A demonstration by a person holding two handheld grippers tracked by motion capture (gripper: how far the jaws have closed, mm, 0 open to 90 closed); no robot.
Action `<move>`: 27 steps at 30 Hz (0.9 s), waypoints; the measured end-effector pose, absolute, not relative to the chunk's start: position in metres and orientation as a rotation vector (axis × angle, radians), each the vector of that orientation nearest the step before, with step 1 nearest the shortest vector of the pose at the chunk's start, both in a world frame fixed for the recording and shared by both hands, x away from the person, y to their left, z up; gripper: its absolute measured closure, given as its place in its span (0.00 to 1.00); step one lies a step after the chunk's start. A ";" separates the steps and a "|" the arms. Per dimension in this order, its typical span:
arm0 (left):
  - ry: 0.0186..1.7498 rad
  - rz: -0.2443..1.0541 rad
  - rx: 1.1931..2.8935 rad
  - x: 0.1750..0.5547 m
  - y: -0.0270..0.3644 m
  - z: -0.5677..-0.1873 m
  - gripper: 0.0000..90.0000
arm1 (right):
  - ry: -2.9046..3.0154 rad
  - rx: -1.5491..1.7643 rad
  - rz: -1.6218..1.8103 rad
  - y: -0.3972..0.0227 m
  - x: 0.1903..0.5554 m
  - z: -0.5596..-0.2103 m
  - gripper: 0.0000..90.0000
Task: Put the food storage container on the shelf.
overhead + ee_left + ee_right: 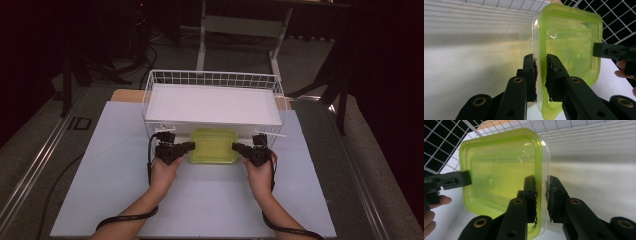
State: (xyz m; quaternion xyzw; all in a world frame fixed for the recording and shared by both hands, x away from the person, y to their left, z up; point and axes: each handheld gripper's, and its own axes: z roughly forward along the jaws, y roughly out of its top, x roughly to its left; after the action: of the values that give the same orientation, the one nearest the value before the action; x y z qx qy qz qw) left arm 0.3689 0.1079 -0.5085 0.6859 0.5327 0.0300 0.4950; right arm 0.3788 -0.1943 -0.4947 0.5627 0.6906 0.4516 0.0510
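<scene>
The biggest risk, as I see it, is the green container (214, 145) slipping out of one of the two side grips. Each gripper has only the thin lip of the lid between its pads, so if one hand moves faster than the other, or tips, the rim could slide free and the box would swing or drop on the white table (110, 200). In the left gripper view a sliver of gap seems to show between the rim and the right-hand pad (550, 77), so I judge that hold as light rather than firm. A second hazard is the wire basket (215, 79) just behind: its front edge sits right at the container's far side, and a careless lift could catch the lid on the wire or on the white board (212, 104) that lies in the basket.

The container lies just below the middle of the high view, on the table, touching or nearly touching the front of the basket. The left gripper (189, 146) comes at it from the left of the frame and the right gripper (238, 147) from the right, both level with the table and pointing inward. Each has its jaws drawn close together, pinching the container's rim, one pad on the lid side and one on the underside. In the right gripper view the rim stands on edge between the black jaws at lower centre, and the other gripper's jaw reaches in from the left edge.
</scene>
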 end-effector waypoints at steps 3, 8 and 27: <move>1.285 0.089 1.654 0.372 0.106 -0.510 0.84 | 2.081 1.713 1.371 -0.193 0.380 -0.496 0.85; 1.288 0.121 1.667 0.375 0.103 -0.516 0.76 | 2.041 1.704 1.312 -0.190 0.383 -0.498 0.82; 1.092 0.306 1.680 0.360 0.101 -0.505 0.34 | 1.986 1.544 1.319 -0.185 0.372 -0.492 0.61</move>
State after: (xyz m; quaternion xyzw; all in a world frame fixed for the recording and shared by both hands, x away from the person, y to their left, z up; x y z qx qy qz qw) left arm 0.3604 0.1010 -0.5053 0.7034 0.4572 0.1280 0.5289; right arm 0.3715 -0.1847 -0.4915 0.5374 0.6913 0.4591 0.1502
